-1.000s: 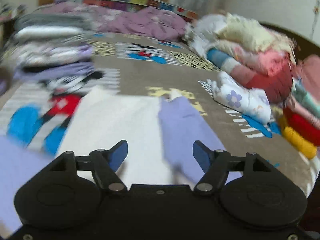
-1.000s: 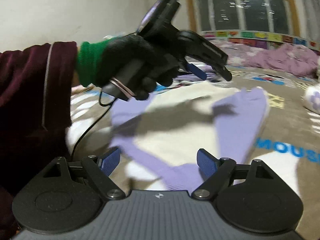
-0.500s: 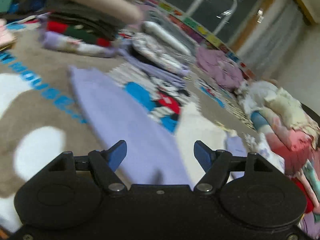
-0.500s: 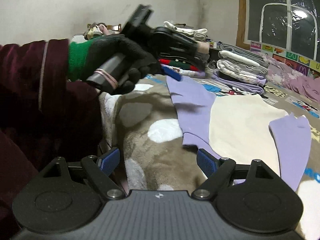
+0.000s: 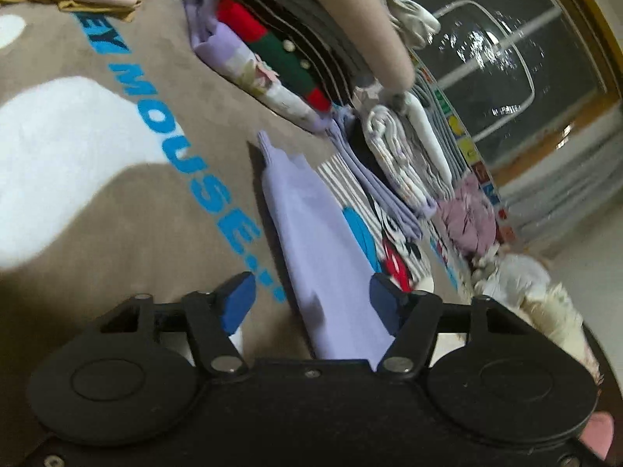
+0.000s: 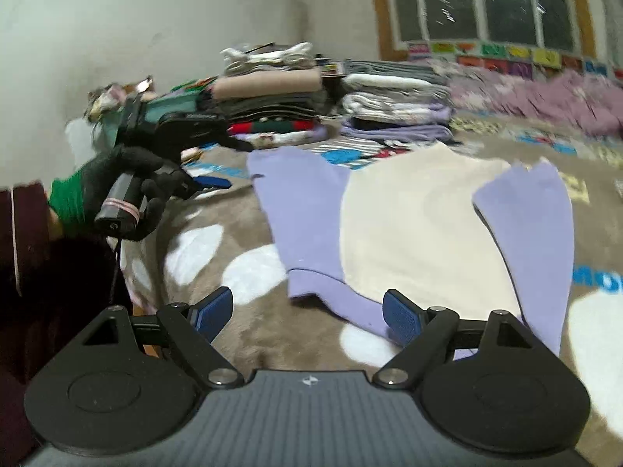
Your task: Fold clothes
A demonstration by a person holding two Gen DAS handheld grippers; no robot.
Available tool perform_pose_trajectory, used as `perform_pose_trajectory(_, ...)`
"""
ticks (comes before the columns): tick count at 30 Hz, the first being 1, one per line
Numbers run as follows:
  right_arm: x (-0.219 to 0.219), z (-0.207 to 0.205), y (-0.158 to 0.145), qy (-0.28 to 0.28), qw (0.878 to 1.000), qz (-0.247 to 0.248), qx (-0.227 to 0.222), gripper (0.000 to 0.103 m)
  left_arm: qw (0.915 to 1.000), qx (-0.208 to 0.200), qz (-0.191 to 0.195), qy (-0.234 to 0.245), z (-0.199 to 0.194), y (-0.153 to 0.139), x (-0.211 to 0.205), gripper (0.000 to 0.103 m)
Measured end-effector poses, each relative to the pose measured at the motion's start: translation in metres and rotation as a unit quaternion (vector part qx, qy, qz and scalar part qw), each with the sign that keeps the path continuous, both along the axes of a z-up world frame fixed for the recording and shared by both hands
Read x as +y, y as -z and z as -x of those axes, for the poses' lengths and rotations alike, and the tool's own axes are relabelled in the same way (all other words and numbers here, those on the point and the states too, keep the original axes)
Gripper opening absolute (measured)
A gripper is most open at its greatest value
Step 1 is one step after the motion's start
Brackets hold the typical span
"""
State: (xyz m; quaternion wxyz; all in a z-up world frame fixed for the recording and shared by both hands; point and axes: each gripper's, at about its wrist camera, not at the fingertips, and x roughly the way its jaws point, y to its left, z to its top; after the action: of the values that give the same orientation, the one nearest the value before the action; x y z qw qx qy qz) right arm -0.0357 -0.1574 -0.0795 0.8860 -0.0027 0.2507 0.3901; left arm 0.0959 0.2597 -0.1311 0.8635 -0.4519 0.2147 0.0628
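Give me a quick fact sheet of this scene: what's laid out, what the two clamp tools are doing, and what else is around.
Garment: cream sweatshirt with lilac sleeves, spread flat on the blanket
Surface: brown cartoon-print blanket
Left gripper: open, holding nothing, over the left lilac sleeve
Right gripper: open, holding nothing, near the garment's lower edge
Left hand: black glove, green cuff, grasping the tool's handle
Behind: stacks of folded clothes
Folding: not begun, both sleeves lie outspread
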Motion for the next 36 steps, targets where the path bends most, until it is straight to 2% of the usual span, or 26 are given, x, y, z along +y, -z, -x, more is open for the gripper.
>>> perform_pose_trajectory(5, -0.010, -0.009, 0.005, 0.038, 0.999, -0.010, -0.007, 0.084, 0.9999, -0.001, -0.009, -0.005, -0.024, -0.001, 0.009, 0.059)
perform_pose_trajectory(10, -0.017, -0.019, 0.007, 0.037, 0.999, -0.033, 0.001, 0.084, 0.9998, -0.002, 0.011, -0.018, -0.040, 0.007, 0.022, 0.043)
perform_pose_trajectory(13, -0.020, -0.024, 0.009, 0.036, 0.998, -0.048, 0.006, 0.084, 0.9995, 0.000, 0.022, -0.021, -0.047, 0.010, 0.027, 0.037)
perform_pose_trajectory(17, -0.023, -0.031, 0.009, 0.036, 0.998, -0.058, 0.006, 0.084, 0.9994, 0.003, 0.029, -0.018, -0.058, 0.010, 0.030, 0.035)
perform_pose_trajectory(18, -0.023, -0.032, 0.009, 0.036, 0.998, -0.058, 0.004, 0.084, 0.9996, 0.002, 0.025, -0.015, -0.060, 0.009, 0.030, 0.031)
perform_pose_trajectory(19, -0.023, -0.033, 0.009, 0.036, 0.998, -0.058, 0.003, 0.084, 0.9997, 0.002, 0.021, -0.012, -0.062, 0.009, 0.029, 0.016)
perform_pose_trajectory(20, -0.023, -0.033, 0.009, 0.036, 0.998, -0.059, 0.003, 0.084, 0.9997, 0.001, 0.021, -0.009, -0.062, 0.008, 0.028, 0.008)
perform_pose_trajectory(21, -0.022, -0.034, 0.009, 0.036, 0.998, -0.060, 0.003, 0.084, 0.9998, 0.000, 0.020, -0.007, -0.062, 0.008, 0.027, 0.004)
perform_pose_trajectory(28, -0.023, -0.037, 0.002, 0.028, 0.997, -0.073, -0.014, 0.084, 0.9985, -0.054, -0.006, 0.005, -0.054, -0.025, 0.004, 0.002)
perform_pose_trajectory(36, -0.055, -0.048, -0.007, 0.062, 0.986, -0.154, -0.003, 0.083, 0.9894, -0.091, -0.099, 0.055, -0.053, -0.078, -0.070, 0.001)
